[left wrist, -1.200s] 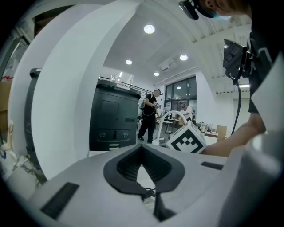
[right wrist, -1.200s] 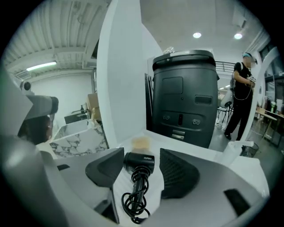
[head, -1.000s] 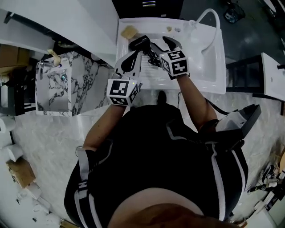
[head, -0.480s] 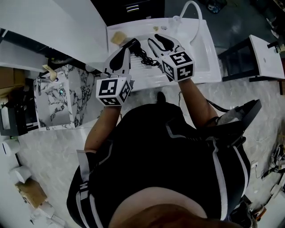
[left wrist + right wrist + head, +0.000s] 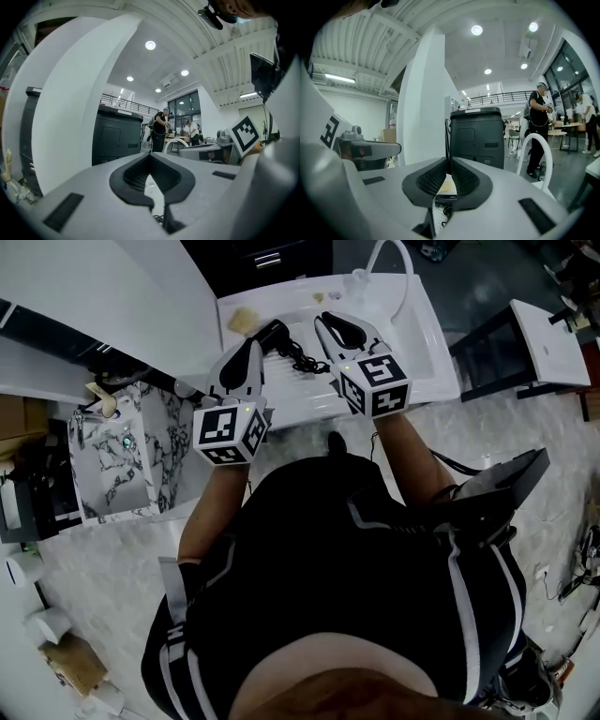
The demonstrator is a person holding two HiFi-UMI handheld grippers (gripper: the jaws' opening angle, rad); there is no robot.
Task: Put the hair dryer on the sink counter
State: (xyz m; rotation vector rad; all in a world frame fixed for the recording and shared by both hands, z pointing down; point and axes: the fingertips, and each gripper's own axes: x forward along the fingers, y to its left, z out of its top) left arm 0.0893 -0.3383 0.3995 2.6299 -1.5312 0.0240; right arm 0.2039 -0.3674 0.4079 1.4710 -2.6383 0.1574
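Left gripper (image 5: 254, 342), hair dryer (image 5: 275, 332) partly behind it

Person, from above: black short-sleeved top (image 5: 375, 596) with white piping (image 5: 452, 601) down both sides.
Left gripper (image 5: 253, 343): white shell, black ribbed fingers (image 5: 133, 176), white cube (image 5: 230, 432) with black square markers.
Right gripper (image 5: 326, 319): same build; jaws just closing, nothing gripped.

Left gripper (image 5: 249, 347) shut; right gripper (image 5: 336, 324) jaws just closed together, empty.
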